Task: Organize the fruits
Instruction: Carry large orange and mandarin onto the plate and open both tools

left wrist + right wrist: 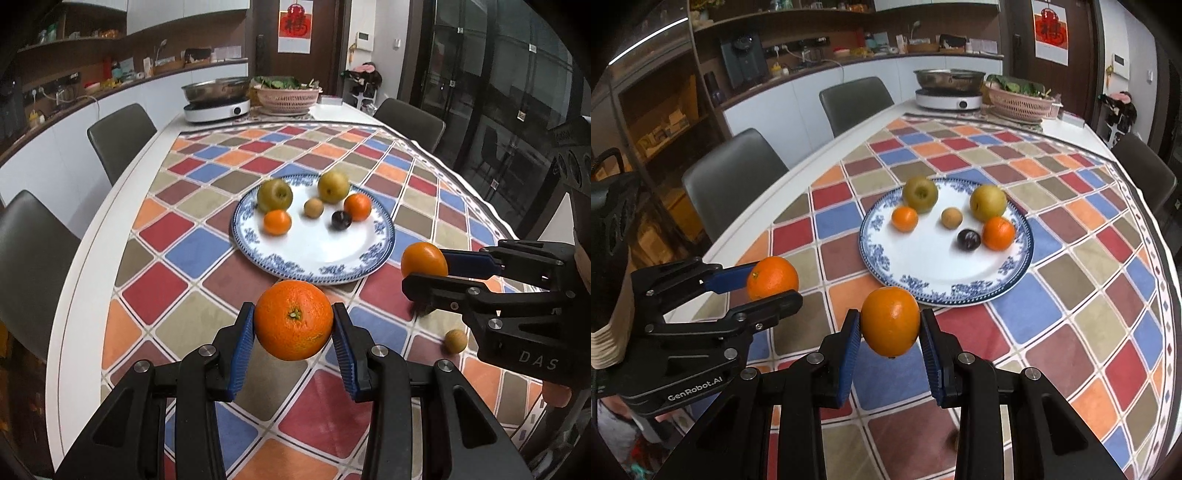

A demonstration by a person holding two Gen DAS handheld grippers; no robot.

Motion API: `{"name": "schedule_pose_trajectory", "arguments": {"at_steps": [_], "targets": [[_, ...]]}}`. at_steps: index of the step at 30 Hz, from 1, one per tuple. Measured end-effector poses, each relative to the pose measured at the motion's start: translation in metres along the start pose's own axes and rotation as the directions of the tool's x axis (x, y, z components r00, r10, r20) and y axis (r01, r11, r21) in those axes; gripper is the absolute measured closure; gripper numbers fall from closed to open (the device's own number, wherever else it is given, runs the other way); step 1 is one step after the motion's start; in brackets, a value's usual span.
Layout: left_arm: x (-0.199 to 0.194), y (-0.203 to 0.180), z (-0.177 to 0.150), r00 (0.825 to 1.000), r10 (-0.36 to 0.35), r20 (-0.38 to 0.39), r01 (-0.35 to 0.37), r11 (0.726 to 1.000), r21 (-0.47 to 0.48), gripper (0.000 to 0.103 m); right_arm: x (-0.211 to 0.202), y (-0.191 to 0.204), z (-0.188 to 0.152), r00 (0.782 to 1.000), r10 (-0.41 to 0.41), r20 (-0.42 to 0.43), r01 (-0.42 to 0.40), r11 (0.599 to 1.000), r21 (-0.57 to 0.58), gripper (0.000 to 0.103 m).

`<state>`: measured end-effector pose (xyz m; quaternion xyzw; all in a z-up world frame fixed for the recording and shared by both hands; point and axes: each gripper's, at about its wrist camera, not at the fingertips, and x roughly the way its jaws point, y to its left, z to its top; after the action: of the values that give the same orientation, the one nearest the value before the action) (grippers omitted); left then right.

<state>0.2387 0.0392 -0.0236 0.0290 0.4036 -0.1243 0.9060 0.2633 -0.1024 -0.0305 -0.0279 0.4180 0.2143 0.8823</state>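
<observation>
We held an orange [294, 319] in the left gripper [294, 325], its blue pads [243, 347] pressed against either side of the fruit, which hung clear of the chequered tablecloth [177, 288] with its stem end turned toward the camera. The right gripper [891, 328] was pinched the same way on a second, smoother orange [890, 321], also lifted off the cloth. From the right wrist view the left gripper showed at the left edge with its orange gripped between one blue pad and the black finger below it; from the left wrist view the right gripper came in from the right edge with its fruit at the tip.

Both held oranges sat just short of the near rim of the blue-patterned plate [317, 258], not over it. On the plate lay two green-yellow pears [274, 195], two small oranges [277, 222], a small tan fruit [314, 208] and a dark plum [341, 220], all apart from one another toward the far half. Another small tan fruit [455, 340] lay on the tablecloth just below the right gripper in the left wrist view.

At the far end of the table stood an induction cooker [218, 109] with a steel pot, and a pink basket [286, 96] of greens beside it
</observation>
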Motion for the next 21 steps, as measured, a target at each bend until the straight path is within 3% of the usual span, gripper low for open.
{"name": "schedule_pose_trajectory", "arguments": {"at_steps": [11,21], "targets": [[-0.009,-0.013,0.027,0.998,0.002,0.057,-0.003,1.0,0.027,0.062,-0.018,-0.016,0.014,0.998,-0.012,0.059,0.012,1.0,0.002,0.07],[0.005,-0.019,0.06,0.997,0.006,0.078,-0.011,0.998,0.058,0.062,-0.013,-0.037,0.036,0.997,-0.015,0.073,0.014,1.0,0.006,0.07]]}}
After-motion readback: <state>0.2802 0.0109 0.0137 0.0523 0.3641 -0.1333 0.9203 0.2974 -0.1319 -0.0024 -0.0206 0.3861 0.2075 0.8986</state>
